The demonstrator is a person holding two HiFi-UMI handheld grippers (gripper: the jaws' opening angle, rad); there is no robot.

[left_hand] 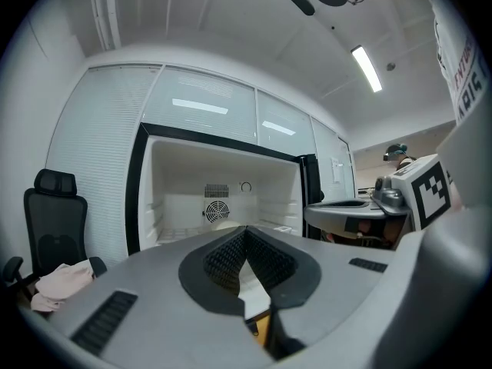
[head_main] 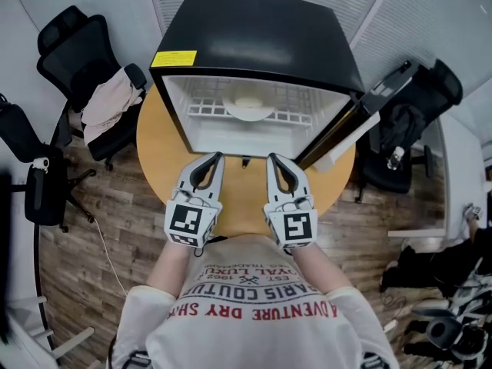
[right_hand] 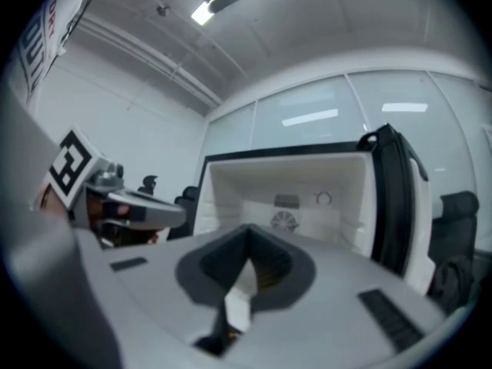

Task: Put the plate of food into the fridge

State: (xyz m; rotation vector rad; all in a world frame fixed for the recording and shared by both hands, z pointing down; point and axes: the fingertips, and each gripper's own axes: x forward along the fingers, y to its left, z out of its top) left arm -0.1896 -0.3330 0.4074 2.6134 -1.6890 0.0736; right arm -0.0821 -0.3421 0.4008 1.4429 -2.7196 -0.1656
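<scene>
Left tool, right tool; plate beyond, inside fridge

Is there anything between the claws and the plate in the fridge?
No, just a strip of bare table, then the wire shelf inside the open fridge, holding the plate, as the head view shows.

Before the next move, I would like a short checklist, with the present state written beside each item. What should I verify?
1. Plate rests on the wire shelf inside the fridge: ok.
2. Food is on the plate: cannot tell, it looks pale and small.
3. Left tongs shut and empty: ok.
4. Right tongs shut and empty: ok.
5. Fridge door closed: not ok, it stands open at the right.
</scene>
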